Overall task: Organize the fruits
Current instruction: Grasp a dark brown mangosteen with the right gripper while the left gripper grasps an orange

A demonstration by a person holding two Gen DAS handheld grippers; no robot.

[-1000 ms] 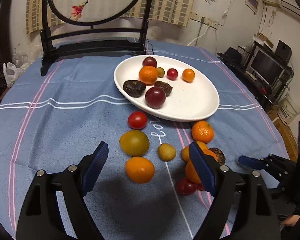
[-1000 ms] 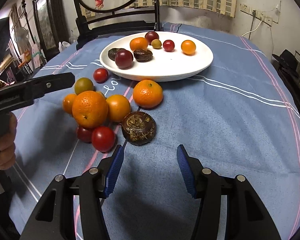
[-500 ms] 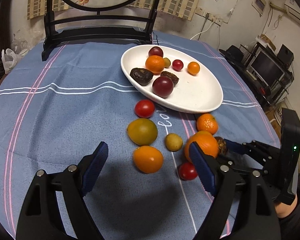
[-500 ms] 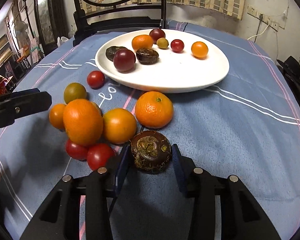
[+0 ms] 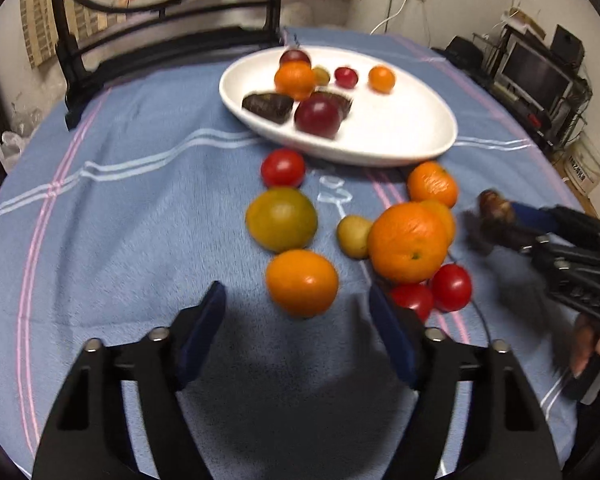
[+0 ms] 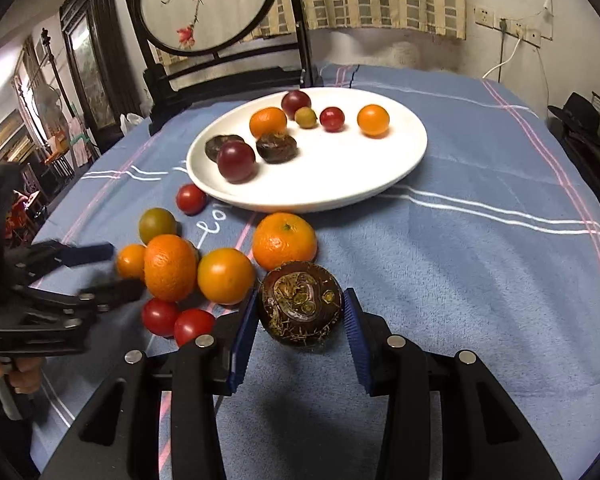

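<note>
Nearest in the right wrist view, the right tongs (image 6: 300,320) are clamped on a dark brown, round, rough-skinned fruit with a dried fibrous top (image 6: 301,305), both blue pads pressing its sides; its shadow falls on the cloth below, though whether it is clear of the cloth I cannot tell. The left tongs (image 5: 298,320) stand half open with nothing between them; their jaws have just been closing, and a smooth orange tomato-like fruit (image 5: 302,282) lies just ahead of the gap on the counter covered by a blue cloth with pink and white stripes (image 5: 140,208). Beyond it sits the loose cluster: two small red tomatoes (image 6: 178,320), a large dimpled orange (image 5: 407,242), a small yellow-green fruit (image 5: 353,236), a bigger green-yellow tomato (image 5: 281,219), a mandarin with a green stem scar (image 6: 284,241) and a lone red tomato (image 5: 283,168) just beside the plate. Farther on, toward the counter's far edge, a white oval plate (image 6: 380,168) holds dark plums, two more brown fruits, an orange and small tomatoes. Behind it stands a black wooden stand with a round embroidered screen (image 6: 204,4).
</note>
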